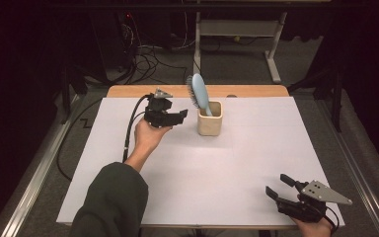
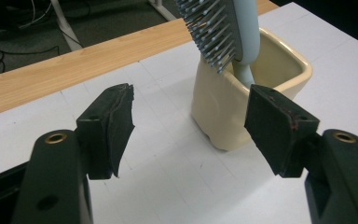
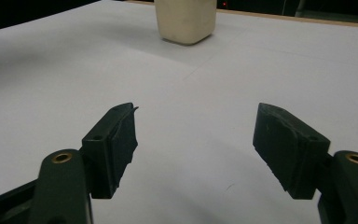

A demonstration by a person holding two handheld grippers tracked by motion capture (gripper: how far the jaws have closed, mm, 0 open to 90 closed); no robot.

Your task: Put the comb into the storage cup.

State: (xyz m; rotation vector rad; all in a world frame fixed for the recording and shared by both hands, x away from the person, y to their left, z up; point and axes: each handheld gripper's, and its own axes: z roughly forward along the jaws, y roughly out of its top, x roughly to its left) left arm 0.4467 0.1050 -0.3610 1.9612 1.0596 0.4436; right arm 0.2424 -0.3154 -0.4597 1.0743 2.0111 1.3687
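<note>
- Both of my left gripper (image 2: pixel 191 130) pads stood apart with nothing between them, level with the cream square ceramic cup (image 2: pixel 223 109) just ahead, near the far edge of the white worktop (image 1: pixel 202 177).
- Leaning out of that cup, handle down, was the pale blue plastic hairbrush (image 2: pixel 235 28), its bristled head tilted toward my left side.
- My right gripper (image 3: pixel 196 140) rested by the near right corner, fingers (image 3: pixel 116 140) likewise spread and empty, well apart from the cup.
- Judging the step as a reach for the brush, I thought it best to rise above the rim and close on the smooth neck below the bristles, not on the pins.
- Pulling along the handle's own lean seemed wise, lest the light cup tip or drag.
</note>
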